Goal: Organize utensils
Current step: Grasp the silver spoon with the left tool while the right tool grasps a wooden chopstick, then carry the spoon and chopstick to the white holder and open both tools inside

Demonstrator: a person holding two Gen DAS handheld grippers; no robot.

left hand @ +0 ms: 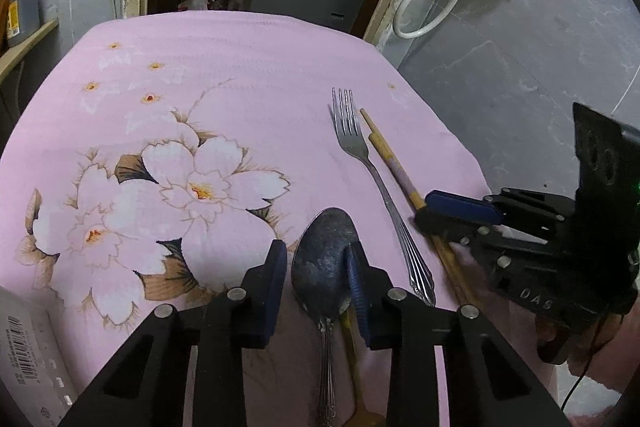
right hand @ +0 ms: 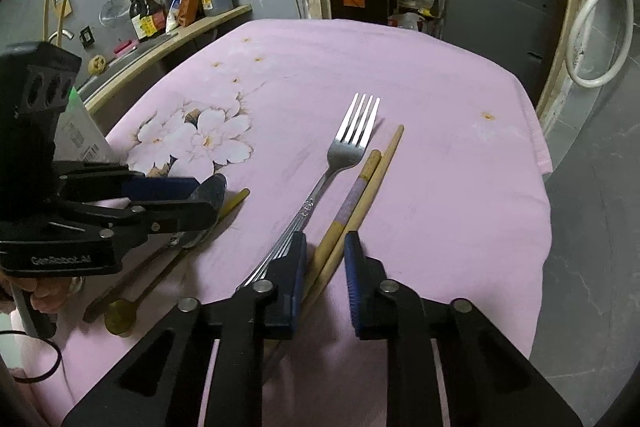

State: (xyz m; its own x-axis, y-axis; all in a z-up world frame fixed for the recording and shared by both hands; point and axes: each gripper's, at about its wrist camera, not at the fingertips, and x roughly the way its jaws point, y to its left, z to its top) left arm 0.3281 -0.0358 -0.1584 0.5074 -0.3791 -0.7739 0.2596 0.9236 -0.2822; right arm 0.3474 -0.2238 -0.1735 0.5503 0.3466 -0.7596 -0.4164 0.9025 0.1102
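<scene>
Clamping right gripper (right hand: 325,267) on chopsticks (right hand: 352,203) beside fork (right hand: 340,163); I'm keeping left gripper (left hand: 316,281), pads apart, centred w/ spoon (left hand: 324,259).

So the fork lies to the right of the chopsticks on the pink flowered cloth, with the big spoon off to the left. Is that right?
Not quite. The fork lies to the left of the chopsticks, not the right, as the right wrist view shows. The rest holds: they rest on the pink flowered cloth, and the spoon is further left, between the left gripper's fingers.
</scene>
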